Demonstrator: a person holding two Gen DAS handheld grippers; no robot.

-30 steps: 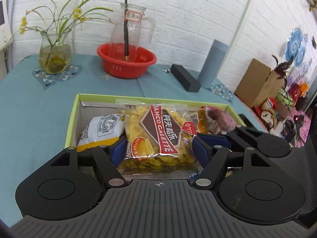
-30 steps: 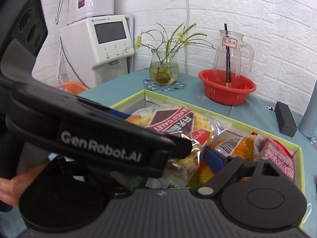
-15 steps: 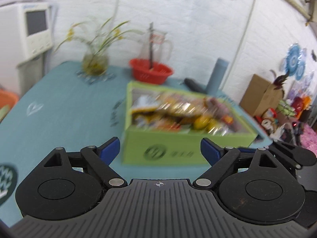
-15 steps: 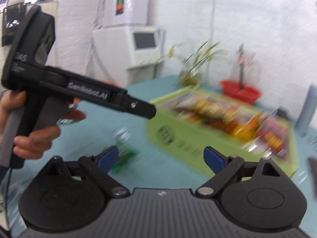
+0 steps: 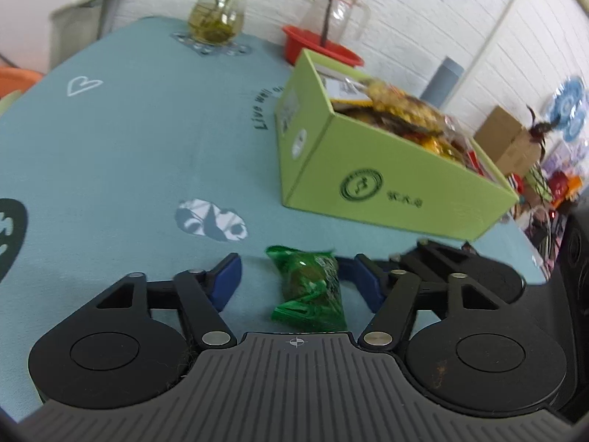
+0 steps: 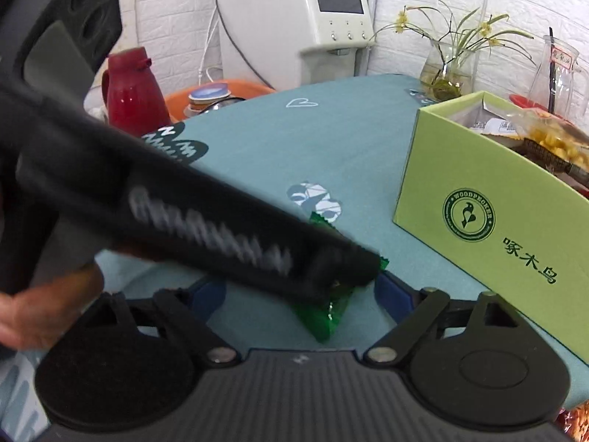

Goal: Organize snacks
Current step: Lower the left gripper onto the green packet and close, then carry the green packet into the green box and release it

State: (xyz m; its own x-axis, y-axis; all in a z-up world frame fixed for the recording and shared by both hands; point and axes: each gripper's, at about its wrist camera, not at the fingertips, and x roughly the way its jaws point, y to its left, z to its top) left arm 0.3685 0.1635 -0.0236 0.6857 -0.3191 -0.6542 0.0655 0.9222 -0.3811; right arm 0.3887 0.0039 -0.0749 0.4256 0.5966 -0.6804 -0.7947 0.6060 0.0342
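Note:
A small green snack packet lies on the teal tablecloth, between the open fingers of my left gripper. It also shows in the right wrist view, partly hidden behind the left gripper's black body. My right gripper is open and empty, its fingers on either side of the same packet. The green snack box, full of packets, stands to the right; it also shows in the right wrist view.
A flower vase, a red basket with a glass jug, and a grey cylinder stand at the table's far side. A white dispenser, a red thermos and an orange basin sit off the left edge.
Both grippers have pulled back out of the box and dropped low over the table. The cookie bag stays in the box. The green packet now lies between the fingers.

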